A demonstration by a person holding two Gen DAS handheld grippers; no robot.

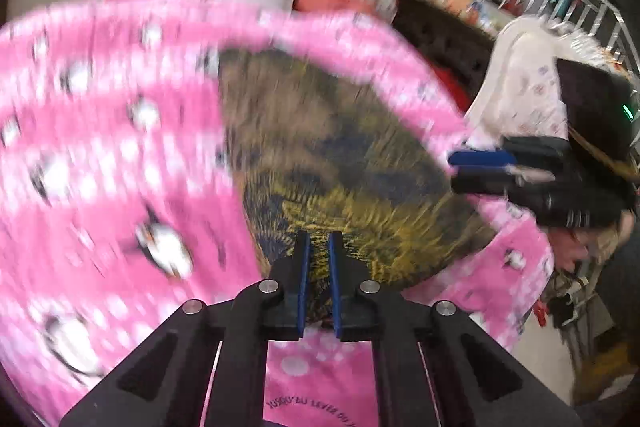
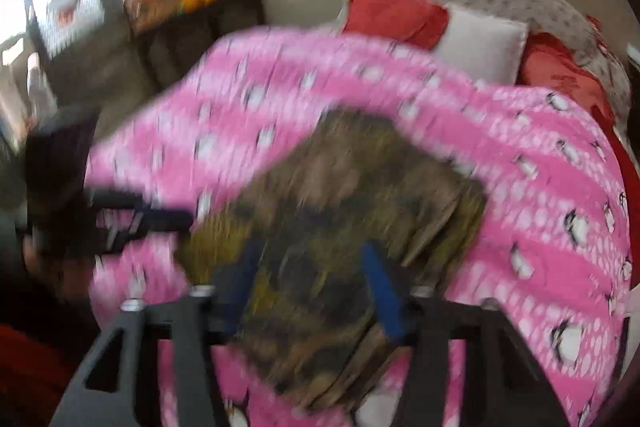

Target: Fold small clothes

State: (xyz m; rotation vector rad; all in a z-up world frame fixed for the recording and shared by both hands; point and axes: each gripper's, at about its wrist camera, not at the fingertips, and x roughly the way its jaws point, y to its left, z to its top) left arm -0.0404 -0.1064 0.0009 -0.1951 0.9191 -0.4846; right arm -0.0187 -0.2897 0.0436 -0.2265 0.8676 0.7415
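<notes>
Garment [image 2: 340, 227] on pink blanket [image 2: 540, 187]; right gripper [image 2: 312, 283] agape.

The pink blanket [image 1: 316, 387] bears curved lettering, partly legible: "LEVER DU".

The pink blanket [image 2: 540, 195] was seen bare around the garment [image 2: 340, 227] on the far and right sides. Its far edge was blocked by pillows [image 2: 480, 43]. The left gripper [image 2: 168, 219] stood beside the garment's left edge.
</notes>
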